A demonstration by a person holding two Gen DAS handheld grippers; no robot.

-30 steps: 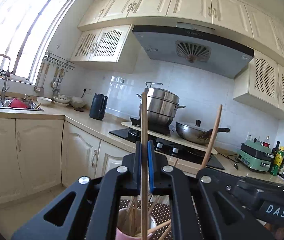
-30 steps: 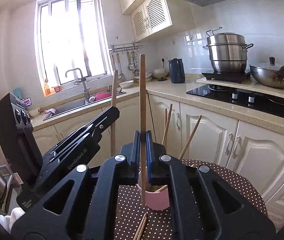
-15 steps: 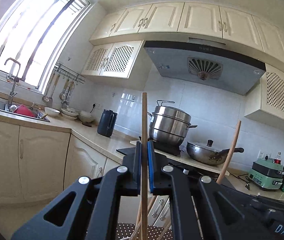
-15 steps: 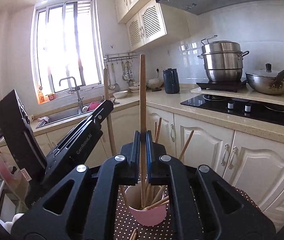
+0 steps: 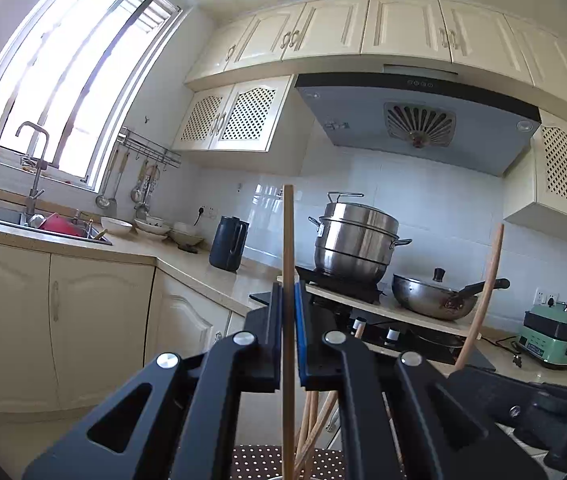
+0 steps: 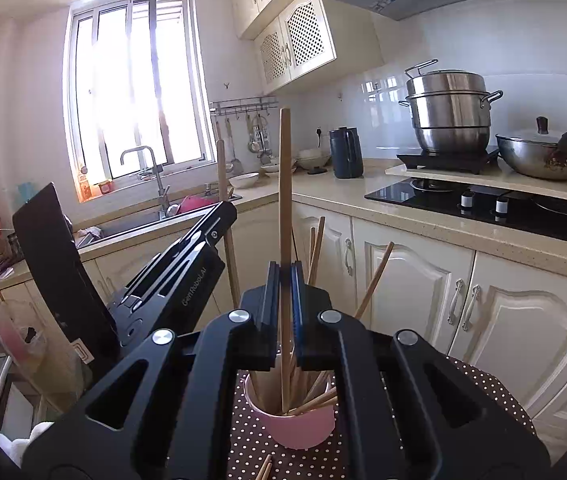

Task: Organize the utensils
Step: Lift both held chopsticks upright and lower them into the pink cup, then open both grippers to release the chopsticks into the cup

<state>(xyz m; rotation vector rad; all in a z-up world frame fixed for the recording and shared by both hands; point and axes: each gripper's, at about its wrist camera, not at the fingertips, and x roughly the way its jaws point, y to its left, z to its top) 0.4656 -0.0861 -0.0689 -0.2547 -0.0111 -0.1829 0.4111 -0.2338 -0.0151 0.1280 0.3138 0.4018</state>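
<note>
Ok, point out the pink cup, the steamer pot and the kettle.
pink cup (image 6: pixel 303 426), right wrist view, front wall.
steamer pot (image 6: pixel 449 114), right wrist view, steel side.
kettle (image 6: pixel 346 153), right wrist view, dark body.

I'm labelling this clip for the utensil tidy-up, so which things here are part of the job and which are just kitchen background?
Part of the job:
left gripper, shut on a chopstick
right gripper, shut on a chopstick
pink cup holding chopsticks
loose chopsticks on the dotted mat

Just lying about:
steamer pot
wok
dark jug
green appliance
</note>
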